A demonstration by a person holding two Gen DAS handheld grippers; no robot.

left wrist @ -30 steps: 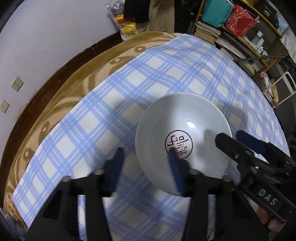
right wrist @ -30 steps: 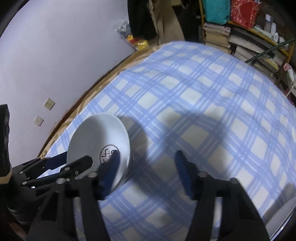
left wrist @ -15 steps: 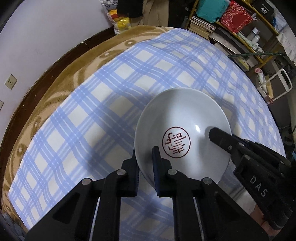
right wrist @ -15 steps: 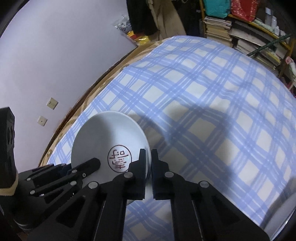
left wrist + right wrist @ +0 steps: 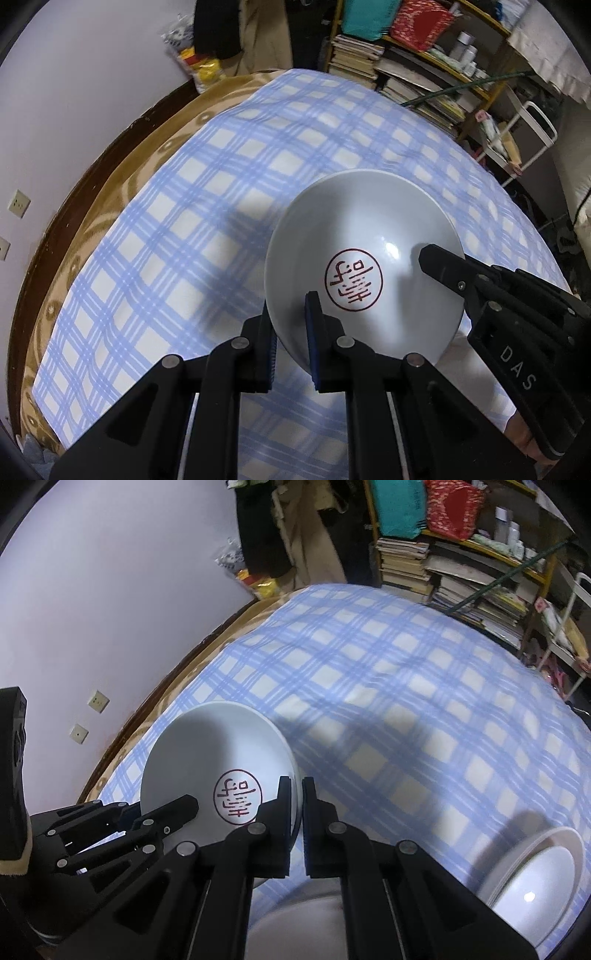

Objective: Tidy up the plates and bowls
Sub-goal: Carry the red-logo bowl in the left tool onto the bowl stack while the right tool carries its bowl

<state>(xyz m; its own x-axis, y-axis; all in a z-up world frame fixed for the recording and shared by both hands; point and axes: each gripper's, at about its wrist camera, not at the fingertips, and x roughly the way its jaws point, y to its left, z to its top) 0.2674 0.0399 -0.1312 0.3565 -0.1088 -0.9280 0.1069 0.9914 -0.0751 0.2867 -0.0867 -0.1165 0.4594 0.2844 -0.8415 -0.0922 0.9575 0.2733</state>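
Observation:
A pale grey bowl [image 5: 364, 243] with a red round seal mark inside is held above the blue checked tablecloth. My left gripper [image 5: 291, 314] is shut on its near left rim. My right gripper [image 5: 299, 786] is shut on its right rim; it also shows in the left wrist view [image 5: 439, 262]. The bowl also shows in the right wrist view [image 5: 207, 753], tilted toward the cameras. The left gripper [image 5: 177, 808] enters that view from the lower left.
White stacked dishes [image 5: 532, 886] sit at the lower right and a pale plate [image 5: 295, 926] lies under my right gripper. The tablecloth [image 5: 207, 206] covers a brown blanket [image 5: 122, 177]. Bookshelves [image 5: 417, 62] stand beyond the far edge, a wall to the left.
Both grippers were open a second ago and have shut on the bowl's rim. The bowl has been lifted and moved; the stacked dishes have come into the right wrist view.

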